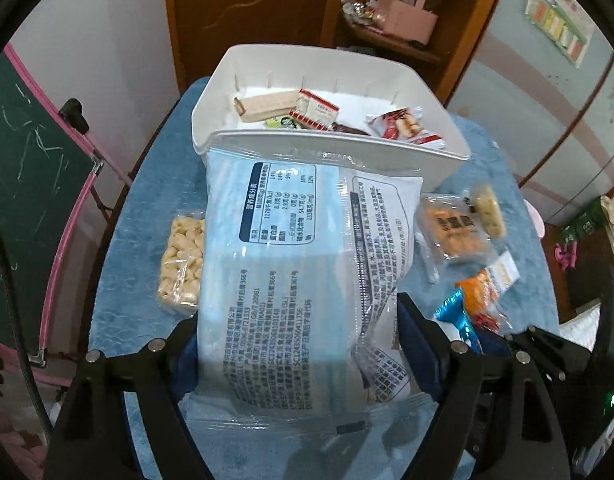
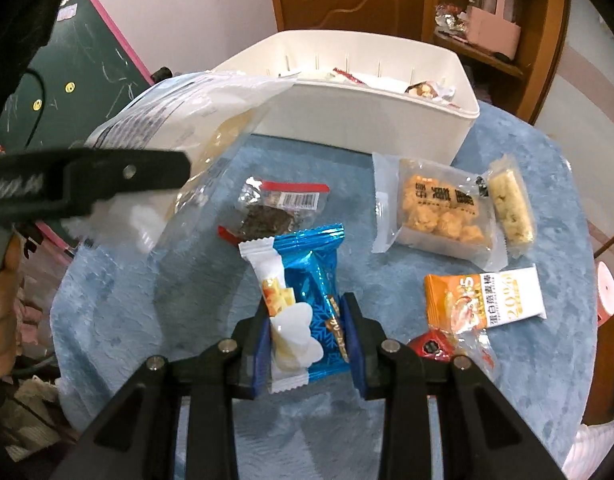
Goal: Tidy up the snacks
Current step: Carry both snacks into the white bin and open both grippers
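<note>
- The left gripper (image 1: pixel 297 344) has its two fingers squeezed on a big light-blue bag (image 1: pixel 295 264) with lots of small print on it. The bag is up in the air, not lying on the table.
- The top end of the big bag reaches the near wall of the white bin (image 1: pixel 331 146) — whether it touches, I cannot tell.
- The white bin sits at the far edge of the round table with the fuzzy blue cloth (image 2: pixel 427 420). Some little snacks lie inside it: a tan wafer bar (image 1: pixel 267 105), a red-and-white pack (image 1: pixel 317 111) and another red-and-white pack (image 1: pixel 403 124) at the right end.
- The right gripper (image 2: pixel 307 334) is clenched on two small packs at once — a shiny blue pack (image 2: pixel 313 276) and a white pack with yellow cubes on it (image 2: pixel 279 300). They are side by side and touching.
- A clear pack with a dark square and a red strip (image 2: pixel 279 208) lies in the middle of the table, just past the blue pack.
- Toward the right edge lie a pack of orange puffs (image 2: pixel 439 210) and a pale grain bar (image 2: pixel 509 206), touching each other.
- Nearer the front right are an orange-and-white pack (image 2: pixel 487 300) and a small red candy (image 2: pixel 431 346) just beside it.
- A bag of pale nuts (image 1: pixel 183 264) lies near the left edge of the table, partly hidden by the big bag.
</note>
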A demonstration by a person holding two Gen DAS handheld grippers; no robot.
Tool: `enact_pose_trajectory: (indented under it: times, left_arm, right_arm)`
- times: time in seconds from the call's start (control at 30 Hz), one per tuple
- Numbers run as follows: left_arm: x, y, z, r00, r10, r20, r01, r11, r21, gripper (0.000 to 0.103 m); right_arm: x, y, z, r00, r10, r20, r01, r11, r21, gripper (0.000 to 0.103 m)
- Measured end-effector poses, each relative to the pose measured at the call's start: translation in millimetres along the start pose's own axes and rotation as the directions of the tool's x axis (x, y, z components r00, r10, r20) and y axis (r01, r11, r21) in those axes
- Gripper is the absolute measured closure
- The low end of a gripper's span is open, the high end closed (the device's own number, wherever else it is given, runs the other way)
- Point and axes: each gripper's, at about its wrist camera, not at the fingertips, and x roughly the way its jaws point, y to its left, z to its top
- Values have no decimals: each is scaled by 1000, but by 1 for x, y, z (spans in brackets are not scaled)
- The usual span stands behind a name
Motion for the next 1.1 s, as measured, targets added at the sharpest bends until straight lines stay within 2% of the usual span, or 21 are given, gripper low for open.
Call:
enact_pose_trajectory:
  times: [0.17, 0.33, 0.53, 0.73, 0.9, 1.03, 1.1]
  left_arm:
    - [-29, 1, 6, 996, 17, 91, -22, 998, 58, 21]
    - [-61, 0, 33, 985, 44, 165, -59, 994, 89, 21]
    - [-93, -5, 70, 958, 99, 268, -137, 983, 126, 21]
    - [-114, -10, 114, 933, 116, 341, -167, 978, 125, 21]
    - [-115, -21, 151, 911, 131, 391, -192, 974, 122, 21]
    - [-104, -30, 181, 899, 141, 415, -204, 973, 109, 21]
    - [-92, -32, 193, 899, 145, 414, -203, 974, 99, 21]
  right_arm:
    - [-19, 10, 14, 999, -29, 36, 29, 1000, 8, 70]
    - [-56, 3, 52, 991, -72, 114, 71, 997, 13, 70]
    - [-111, -11, 105, 957, -136, 257, 127, 991, 52, 70]
    - [-146, -25, 159, 916, -170, 364, 142, 984, 104, 70]
    - [-149, -30, 196, 895, -181, 407, 140, 982, 127, 70]
    - [-136, -42, 223, 895, -174, 410, 115, 979, 167, 70]
    - [-131, -47, 231, 896, -179, 406, 112, 976, 185, 70]
